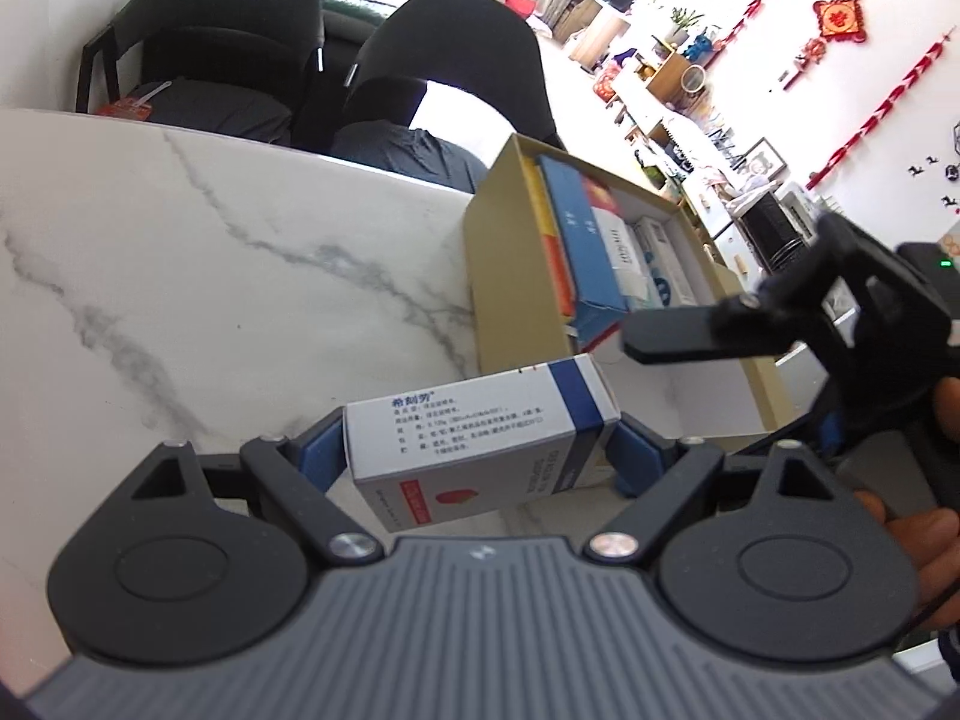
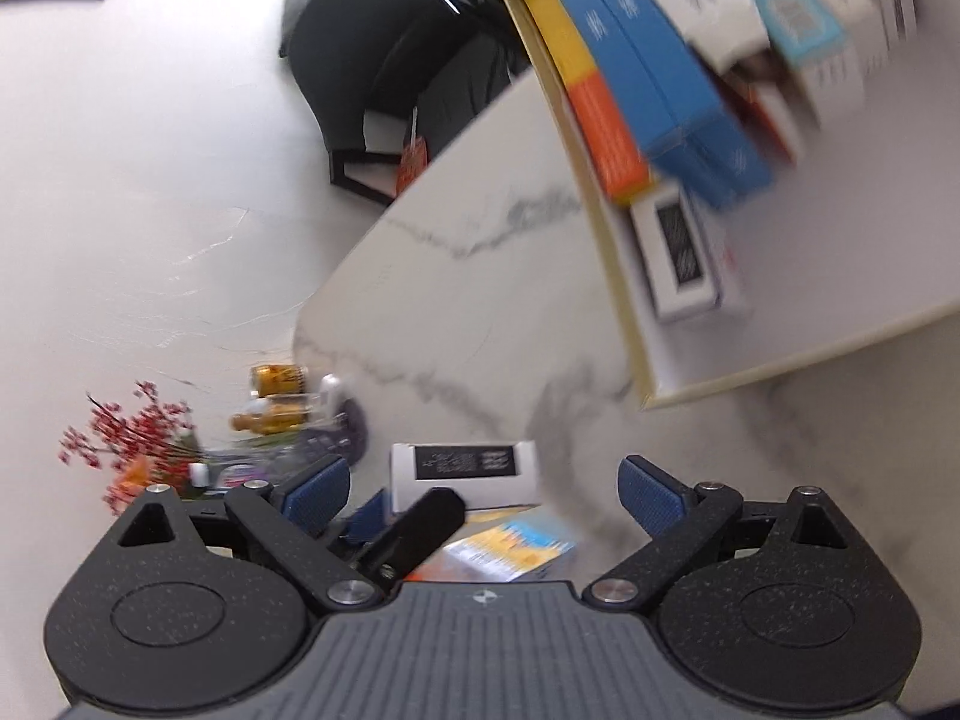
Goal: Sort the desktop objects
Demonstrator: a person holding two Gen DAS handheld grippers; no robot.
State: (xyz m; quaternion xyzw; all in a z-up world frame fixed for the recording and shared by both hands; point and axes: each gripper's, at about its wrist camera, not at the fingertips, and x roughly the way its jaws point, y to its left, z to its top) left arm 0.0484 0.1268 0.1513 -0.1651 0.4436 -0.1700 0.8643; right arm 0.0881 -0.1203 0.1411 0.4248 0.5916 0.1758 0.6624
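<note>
My left gripper (image 1: 477, 450) is shut on a white medicine box with a blue band (image 1: 480, 438) and holds it above the marble table (image 1: 210, 276), just in front of a shallow tan cardboard box (image 1: 510, 264). That box holds several upright medicine boxes, among them a blue one (image 1: 585, 252). The right gripper (image 1: 666, 330) shows in the left wrist view above the tan box's near end. In the right wrist view my right gripper (image 2: 483, 492) is open and empty, tilted, with the tan box (image 2: 618, 276) ahead at the right.
Two black chairs (image 1: 420, 78) stand behind the table's far edge. In the right wrist view a white box with a black label (image 2: 462, 471) and a yellow-blue packet (image 2: 510, 549) lie just below the gripper. Small bottles (image 2: 279, 396) and red flowers (image 2: 132, 438) sit at the left.
</note>
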